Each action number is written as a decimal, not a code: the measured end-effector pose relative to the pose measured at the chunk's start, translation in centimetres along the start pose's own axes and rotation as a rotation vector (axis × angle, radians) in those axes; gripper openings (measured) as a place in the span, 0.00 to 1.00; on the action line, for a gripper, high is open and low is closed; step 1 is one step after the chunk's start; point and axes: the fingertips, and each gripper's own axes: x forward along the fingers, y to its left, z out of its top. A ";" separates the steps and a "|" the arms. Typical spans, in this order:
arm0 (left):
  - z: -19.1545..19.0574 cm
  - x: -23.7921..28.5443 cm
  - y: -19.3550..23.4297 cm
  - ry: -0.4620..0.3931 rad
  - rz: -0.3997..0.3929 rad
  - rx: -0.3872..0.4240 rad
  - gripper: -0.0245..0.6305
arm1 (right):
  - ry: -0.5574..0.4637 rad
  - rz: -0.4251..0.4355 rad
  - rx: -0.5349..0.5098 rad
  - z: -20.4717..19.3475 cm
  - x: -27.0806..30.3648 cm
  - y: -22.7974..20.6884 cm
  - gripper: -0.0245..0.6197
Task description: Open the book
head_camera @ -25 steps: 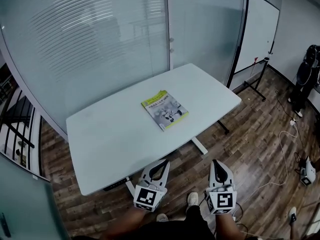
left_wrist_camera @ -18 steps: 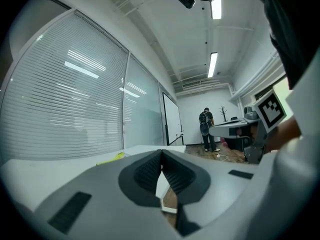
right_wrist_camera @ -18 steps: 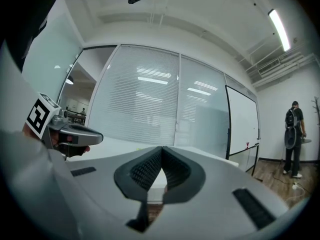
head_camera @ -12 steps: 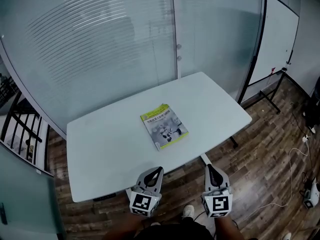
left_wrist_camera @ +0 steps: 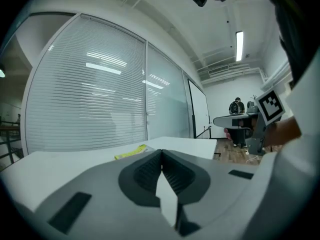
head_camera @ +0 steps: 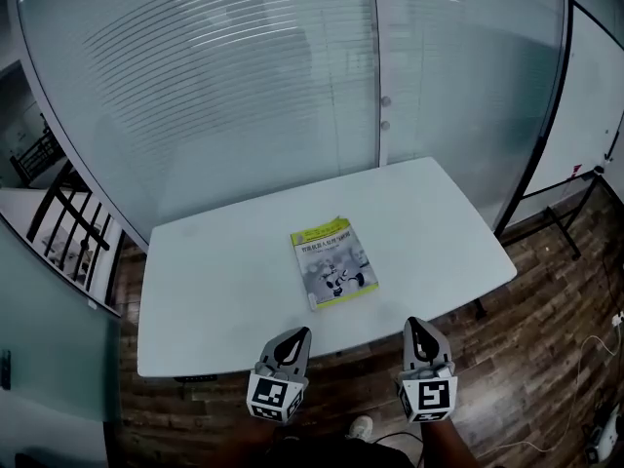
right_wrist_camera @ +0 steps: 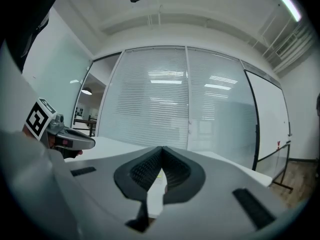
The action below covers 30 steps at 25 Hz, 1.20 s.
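A closed book (head_camera: 333, 262) with a yellow-green and white cover lies flat near the middle of the white table (head_camera: 214, 281). In the left gripper view the book (left_wrist_camera: 131, 152) shows as a thin yellow strip on the tabletop ahead. My left gripper (head_camera: 295, 335) hangs just off the table's near edge, left of the book, jaws shut with nothing between them. My right gripper (head_camera: 417, 327) is level with it further right, also shut and empty. Both point toward the table, well short of the book. In the right gripper view the left gripper (right_wrist_camera: 60, 136) appears at the left.
Frosted glass walls (head_camera: 253, 86) with blinds stand behind the table. A whiteboard on a stand (head_camera: 590, 105) is at the right. The floor (head_camera: 546, 359) is dark wood, with a cable (head_camera: 609, 334) at the far right. A railing (head_camera: 68, 232) shows at the left.
The view has swung so the table and book now sit squarely ahead. Both grippers have moved closer to the table's near edge, still shut.
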 end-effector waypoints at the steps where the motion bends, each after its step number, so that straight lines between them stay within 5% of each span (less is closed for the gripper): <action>1: 0.0 0.1 0.1 0.002 0.016 0.007 0.05 | -0.004 0.025 0.009 -0.1 0.5 0.0 0.05; 9: -0.1 0.6 1.6 0.012 0.104 0.004 0.05 | 0.012 0.135 0.050 -1.5 4.0 0.0 0.05; 30: -0.9 7.5 9.9 -0.015 0.060 -0.045 0.05 | 0.332 0.172 0.036 -8.9 16.1 1.8 0.05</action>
